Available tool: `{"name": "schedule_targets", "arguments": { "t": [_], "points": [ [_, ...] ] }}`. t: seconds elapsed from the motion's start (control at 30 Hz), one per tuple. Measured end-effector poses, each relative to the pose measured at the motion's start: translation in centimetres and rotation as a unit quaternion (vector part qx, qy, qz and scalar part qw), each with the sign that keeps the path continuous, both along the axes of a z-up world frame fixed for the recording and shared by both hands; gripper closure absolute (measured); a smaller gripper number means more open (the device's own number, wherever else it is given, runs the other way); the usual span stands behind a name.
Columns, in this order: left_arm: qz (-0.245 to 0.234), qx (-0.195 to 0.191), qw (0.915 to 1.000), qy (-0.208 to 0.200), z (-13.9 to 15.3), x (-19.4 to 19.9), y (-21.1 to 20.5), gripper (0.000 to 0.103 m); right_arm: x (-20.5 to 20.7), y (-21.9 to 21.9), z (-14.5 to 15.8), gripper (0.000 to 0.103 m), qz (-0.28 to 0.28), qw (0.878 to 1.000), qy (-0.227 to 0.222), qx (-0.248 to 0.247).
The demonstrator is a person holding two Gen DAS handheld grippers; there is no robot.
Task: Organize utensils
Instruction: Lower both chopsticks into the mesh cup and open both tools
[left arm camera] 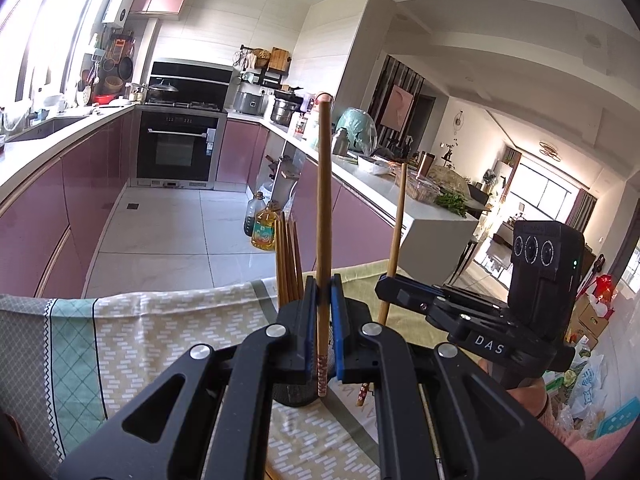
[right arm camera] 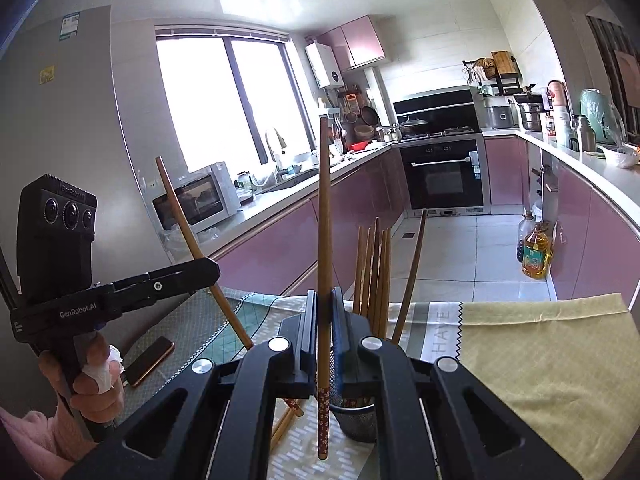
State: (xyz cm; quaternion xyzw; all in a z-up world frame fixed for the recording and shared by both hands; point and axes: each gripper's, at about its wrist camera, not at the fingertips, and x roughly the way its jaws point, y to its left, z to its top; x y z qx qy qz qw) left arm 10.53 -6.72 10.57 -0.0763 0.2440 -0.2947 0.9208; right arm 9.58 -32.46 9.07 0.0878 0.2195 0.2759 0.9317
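Chopsticks: each gripper clamps one upright, left gripper [left arm camera: 323, 300] on its chopstick [left arm camera: 323, 200], right gripper [right arm camera: 325, 312] on another [right arm camera: 323, 240]. Just behind both jaws, the mesh holder [right arm camera: 358, 420] of chopsticks [right arm camera: 374, 272] crowds the way; a phone [right arm camera: 149, 360] lies left.

"DAS" on right gripper [left arm camera: 386, 285], "GenRobot.AI" on left gripper [right arm camera: 208, 268], "HAVE" on tablecloth [right arm camera: 443, 332]

A bundle of brown wooden chopsticks [right arm camera: 374, 276] is standing in the black mesh holder [right arm camera: 358, 420], crowding its mouth. Right of the holder, yellow-green cloth [right arm camera: 540, 360] is lying bare. Left of it, a dark phone [right arm camera: 150, 360] and loose chopsticks [right arm camera: 286, 420] are occupying the cloth.
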Motion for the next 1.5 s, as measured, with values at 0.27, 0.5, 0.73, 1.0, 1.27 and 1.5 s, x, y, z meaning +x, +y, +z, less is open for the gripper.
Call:
{"name": "schedule_targets", "arguments": {
  "t": [0.27,0.5,0.73,1.0,1.27,1.5],
  "points": [
    [0.002,0.003,1.0,-0.009,1.1,0.9,-0.6,0.096,0.6,0.0,0.3,0.097,-0.004,1.0,-0.003,0.002],
    [0.006,0.009,0.9999,-0.009,1.1,1.2,-1.3,0.095,1.6,0.0,0.6,0.097,-0.007,1.0,-0.001,0.008],
    [0.012,0.022,0.9997,-0.006,0.9,1.6,-1.8,0.095,2.5,0.0,0.3,0.097,-0.015,1.0,0.0,0.016],
    [0.01,0.052,0.9985,0.012,-0.3,1.9,-3.3,0.096,4.0,0.1,-0.6,0.097,-0.037,0.999,0.002,0.015],
    [0.003,0.079,0.9965,0.026,-1.4,2.2,-4.1,0.096,5.2,0.4,-2.2,0.097,-0.043,0.999,0.024,0.017],
    [-0.001,0.084,0.9957,0.039,-2.0,3.2,-3.8,0.095,5.0,0.0,-0.7,0.097,-0.042,0.999,0.007,0.033]
  ]
}}
